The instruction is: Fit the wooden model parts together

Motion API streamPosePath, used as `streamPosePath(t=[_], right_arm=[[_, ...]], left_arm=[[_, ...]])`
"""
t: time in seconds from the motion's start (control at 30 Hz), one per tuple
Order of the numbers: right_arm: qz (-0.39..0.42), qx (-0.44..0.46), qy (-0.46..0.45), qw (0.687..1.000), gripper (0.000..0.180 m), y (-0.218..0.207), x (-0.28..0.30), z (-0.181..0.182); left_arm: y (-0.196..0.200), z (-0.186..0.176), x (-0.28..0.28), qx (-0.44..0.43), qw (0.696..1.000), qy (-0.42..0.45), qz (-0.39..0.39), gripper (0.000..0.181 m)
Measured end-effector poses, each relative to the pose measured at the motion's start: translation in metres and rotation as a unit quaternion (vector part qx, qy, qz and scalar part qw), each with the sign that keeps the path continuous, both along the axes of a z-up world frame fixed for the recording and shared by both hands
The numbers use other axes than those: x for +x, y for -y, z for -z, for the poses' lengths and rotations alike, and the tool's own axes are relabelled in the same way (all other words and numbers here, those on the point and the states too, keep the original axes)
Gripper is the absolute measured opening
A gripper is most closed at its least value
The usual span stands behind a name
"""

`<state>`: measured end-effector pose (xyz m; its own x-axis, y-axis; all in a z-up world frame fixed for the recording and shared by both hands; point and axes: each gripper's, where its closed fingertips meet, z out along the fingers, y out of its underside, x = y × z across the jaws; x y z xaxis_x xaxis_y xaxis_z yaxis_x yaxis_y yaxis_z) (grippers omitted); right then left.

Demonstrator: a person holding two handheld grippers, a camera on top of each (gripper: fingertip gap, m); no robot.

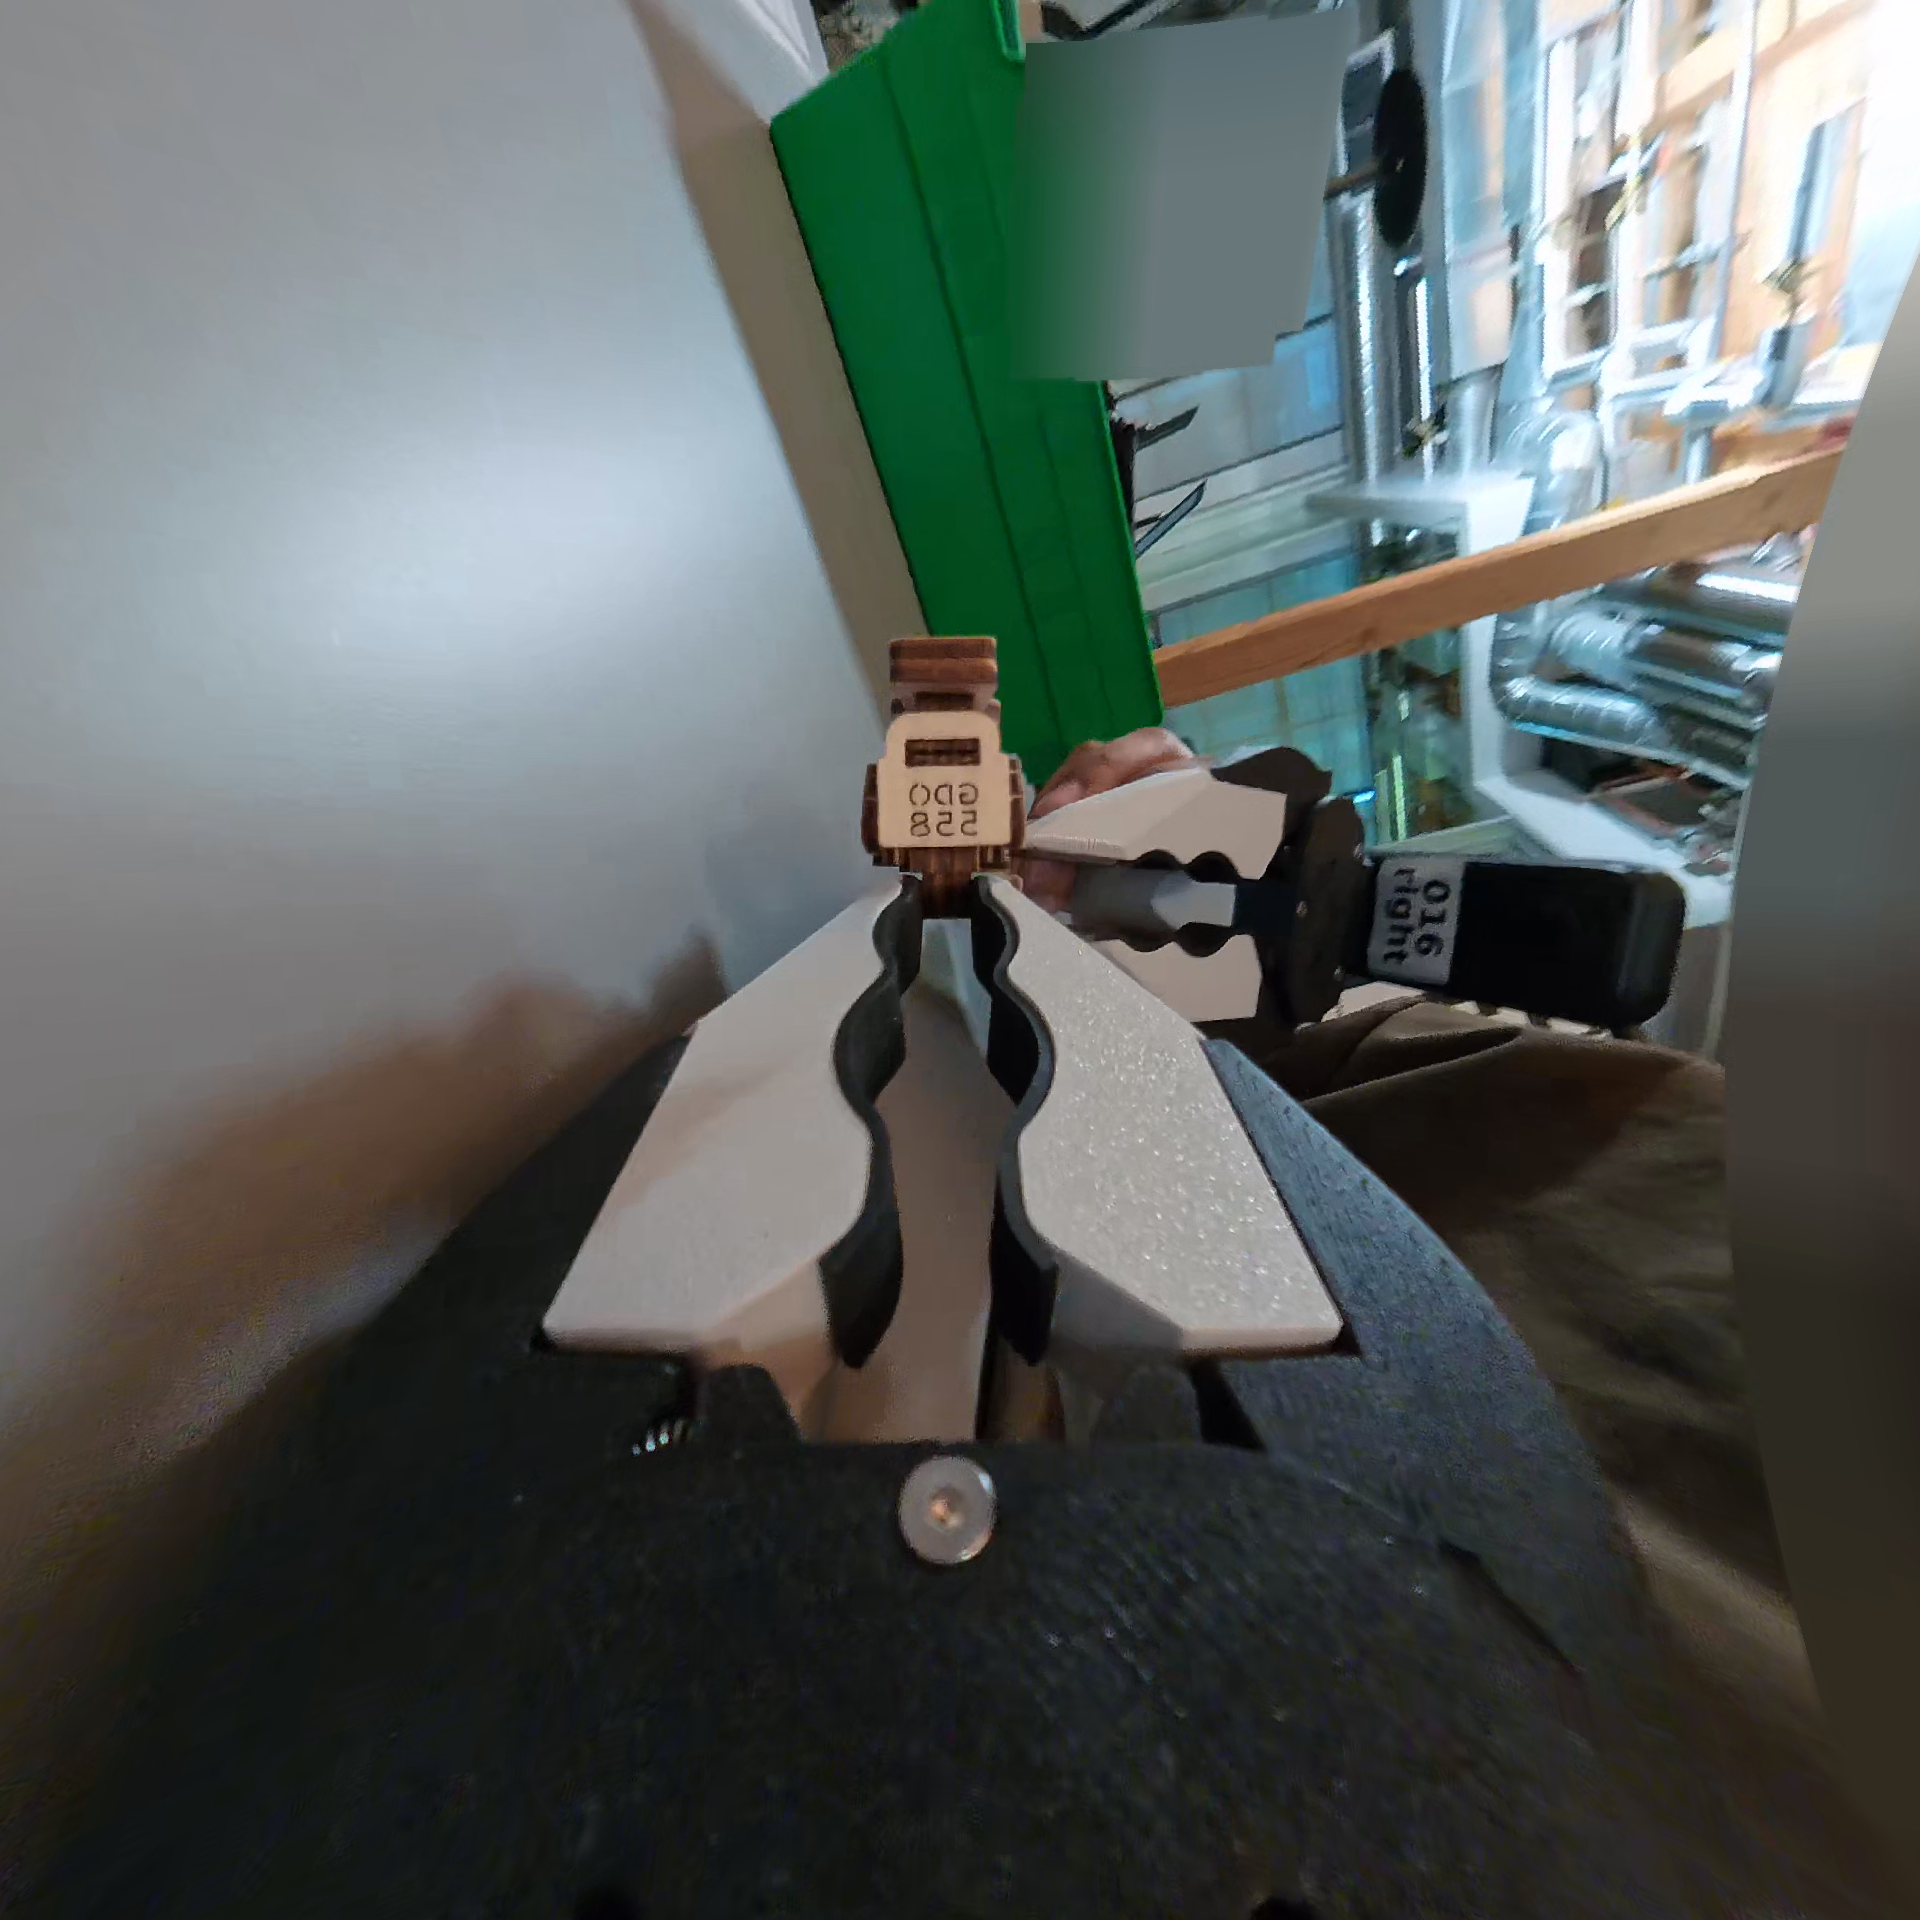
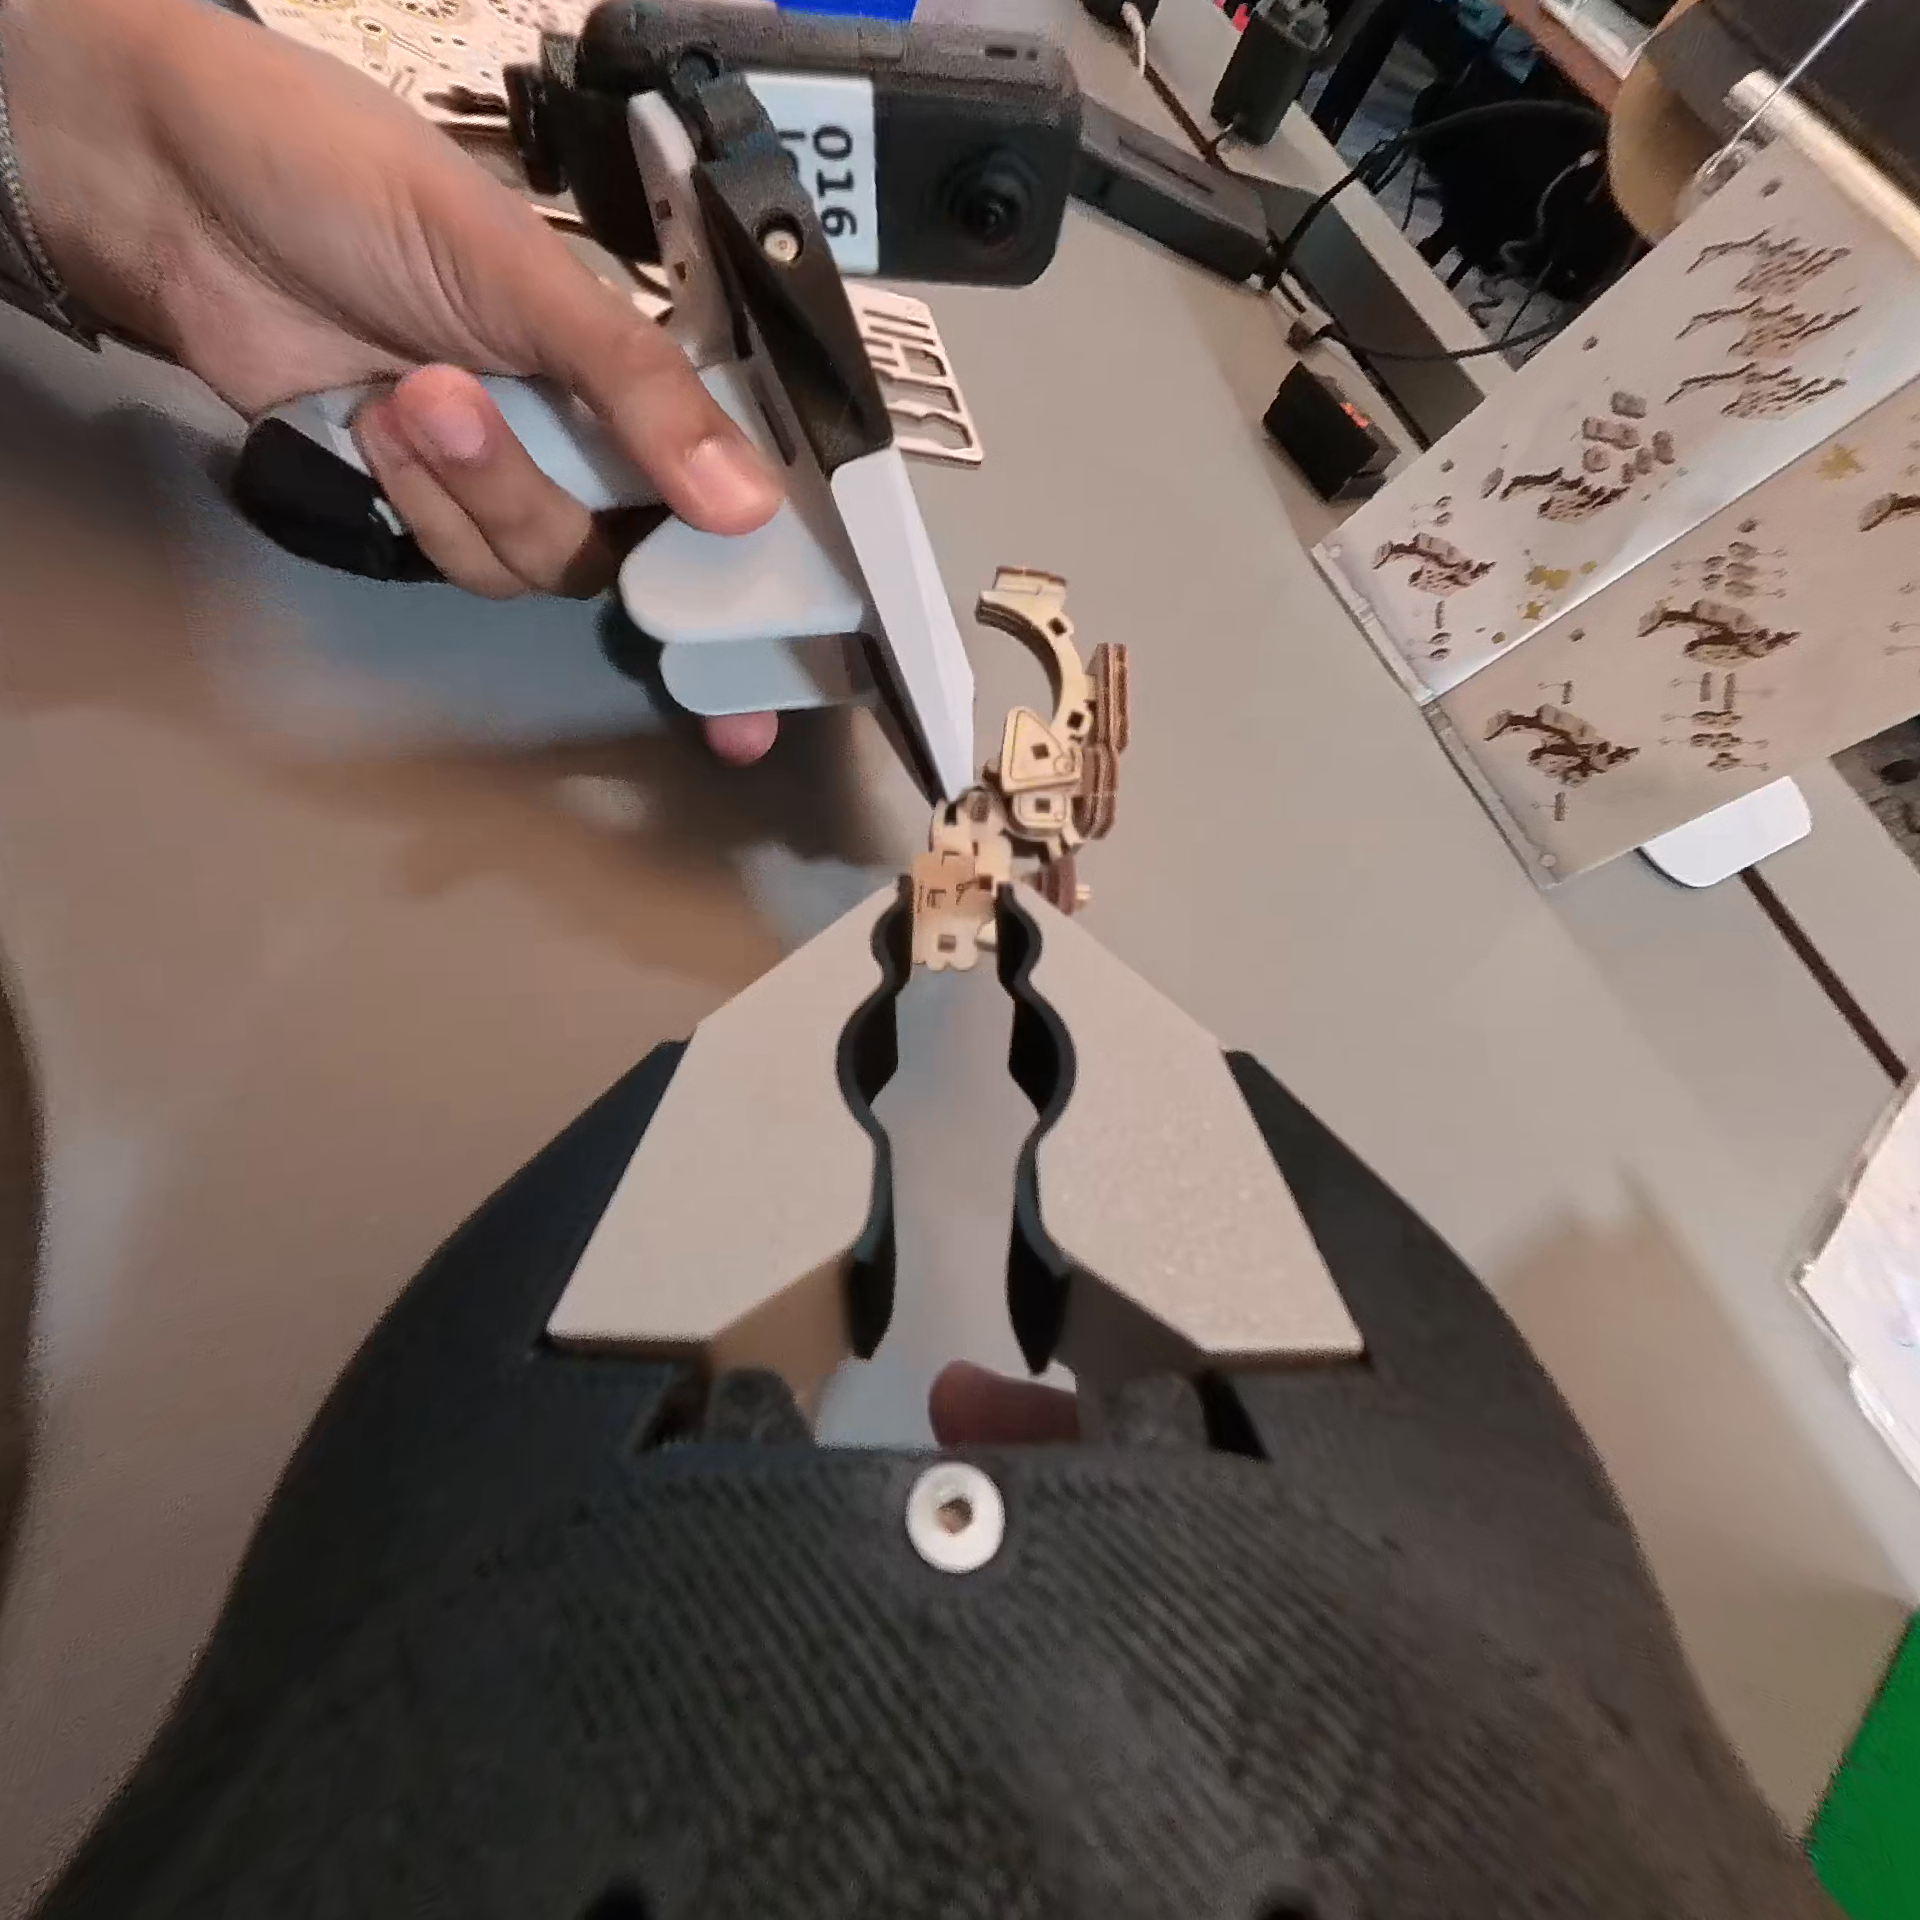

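Observation:
A small wooden model (image 1: 940, 795) of stacked light and dark laser-cut pieces is held in the air. My left gripper (image 1: 948, 894) is shut on its lower end. My right gripper (image 1: 1039, 850) comes in from the right, its tips against the model's side. In the right wrist view my right gripper (image 2: 951, 920) is shut on a small light wooden piece (image 2: 948, 914) at the model's base. The model (image 2: 1049, 748) rises beyond it with a curved arm. The left gripper (image 2: 951, 788) pinches it from the upper left, held by a hand (image 2: 364, 260). Whether the piece is joined is hidden.
A grey table (image 2: 1195, 520) lies below. A clear stand with a pictured instruction sheet (image 2: 1662, 520) stands at the right. Wooden part sheets (image 2: 920, 384), black boxes and cables (image 2: 1340, 426) lie at the back. A green bin (image 1: 956, 364) stands beside a white wall (image 1: 364, 468). Less than 4 cm separates the two grippers' tips.

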<state>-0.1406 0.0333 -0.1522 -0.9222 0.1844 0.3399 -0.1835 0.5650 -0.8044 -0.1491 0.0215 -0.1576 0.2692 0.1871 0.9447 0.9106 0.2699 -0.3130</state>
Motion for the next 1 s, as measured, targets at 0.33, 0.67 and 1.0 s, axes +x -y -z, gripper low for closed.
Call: streamPosePath(t=[0.33,0.67,1.0], right_arm=[[0.003,0.041,0.134,0.99,0.015,-0.015,0.002,0.032],[0.001,0.056,0.139,0.989,0.015,-0.017,0.002,0.045],[0.015,0.04,0.132,0.99,0.021,-0.014,0.0,0.043]], left_arm=[[0.025,-0.002,-0.02,0.001,0.997,-0.007,-0.077,0.006],[0.03,-0.002,-0.024,0.008,0.996,-0.003,-0.084,0.006],[0.027,-0.002,-0.022,0.013,0.997,-0.001,-0.072,0.006]])
